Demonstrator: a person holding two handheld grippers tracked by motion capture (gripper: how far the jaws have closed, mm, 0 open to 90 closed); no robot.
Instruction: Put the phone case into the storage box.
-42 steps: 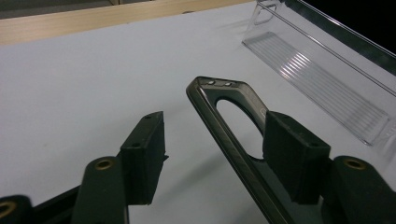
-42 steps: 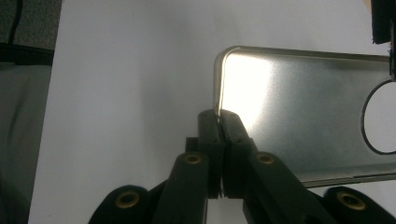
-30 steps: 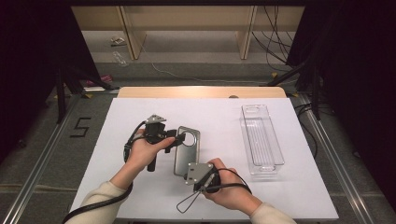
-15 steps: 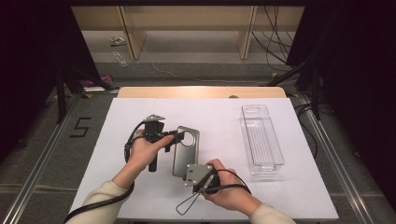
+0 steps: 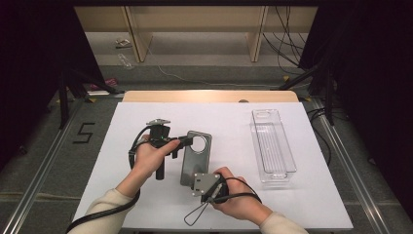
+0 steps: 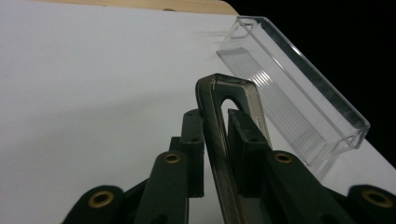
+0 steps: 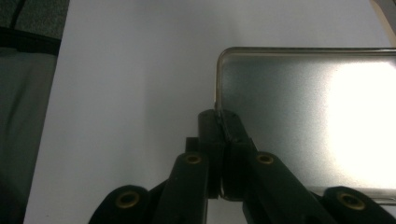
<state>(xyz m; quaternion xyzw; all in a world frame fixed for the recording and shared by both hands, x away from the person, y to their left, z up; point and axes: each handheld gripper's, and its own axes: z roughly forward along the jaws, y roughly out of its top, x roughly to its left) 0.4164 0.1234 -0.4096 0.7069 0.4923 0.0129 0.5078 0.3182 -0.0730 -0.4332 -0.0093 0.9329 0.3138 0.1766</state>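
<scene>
Jaws of both grippers pinch a smoky translucent phone case (image 5: 196, 157) with round camera hole.

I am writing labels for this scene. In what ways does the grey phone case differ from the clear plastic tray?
The phone case is smoky grey and flat, with a round hole near its far end; the tray is colourless, deeper, with upright walls. The case is clamped by the left gripper and the right gripper; the tray lies untouched on the table. Both are long and see-through.
</scene>
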